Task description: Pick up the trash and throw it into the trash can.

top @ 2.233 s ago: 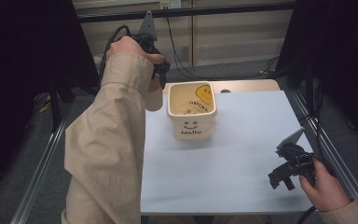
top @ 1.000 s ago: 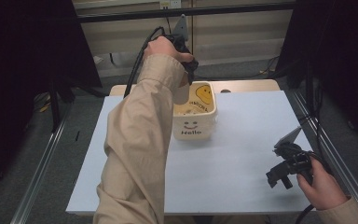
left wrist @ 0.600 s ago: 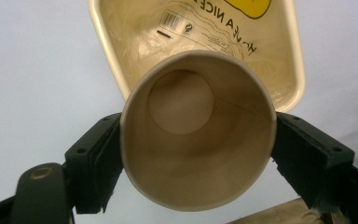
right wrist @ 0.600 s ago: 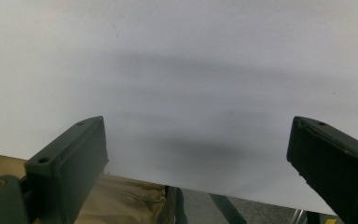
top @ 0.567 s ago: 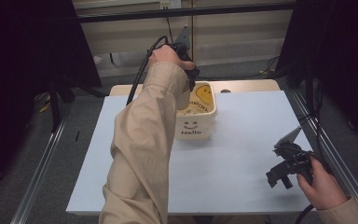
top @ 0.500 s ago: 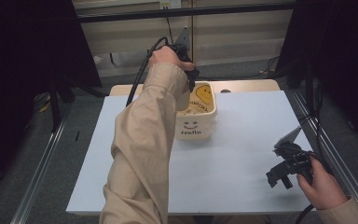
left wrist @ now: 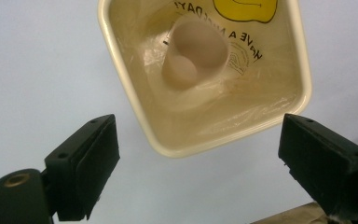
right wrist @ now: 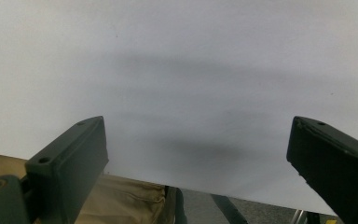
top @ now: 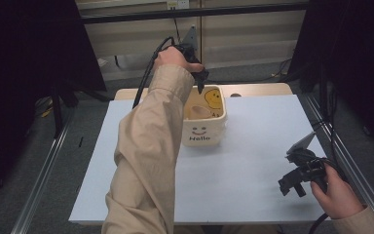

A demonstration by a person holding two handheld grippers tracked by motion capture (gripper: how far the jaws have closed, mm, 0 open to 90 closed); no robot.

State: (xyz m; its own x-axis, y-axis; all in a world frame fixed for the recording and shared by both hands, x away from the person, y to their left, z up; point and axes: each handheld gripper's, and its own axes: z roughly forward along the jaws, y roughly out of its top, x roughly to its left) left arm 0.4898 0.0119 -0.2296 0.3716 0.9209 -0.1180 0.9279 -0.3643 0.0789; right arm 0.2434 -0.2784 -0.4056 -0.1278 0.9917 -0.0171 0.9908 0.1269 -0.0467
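The cup (left wrist: 193, 53) lies inside the bin (left wrist: 135, 112) – drop done – left gripper (left wrist: 200, 175) jaws just opened and empty above it, right gripper (right wrist: 198, 172) wide open, idle over the bench (top: 253, 161)

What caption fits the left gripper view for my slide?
Open left gripper hangs above a cream bin with a paper cup lying inside.

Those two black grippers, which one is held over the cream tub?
The left gripper. It hangs above the tub where a cup lies, jaws just opened, nothing between them. The right gripper sits apart near the table's edge.
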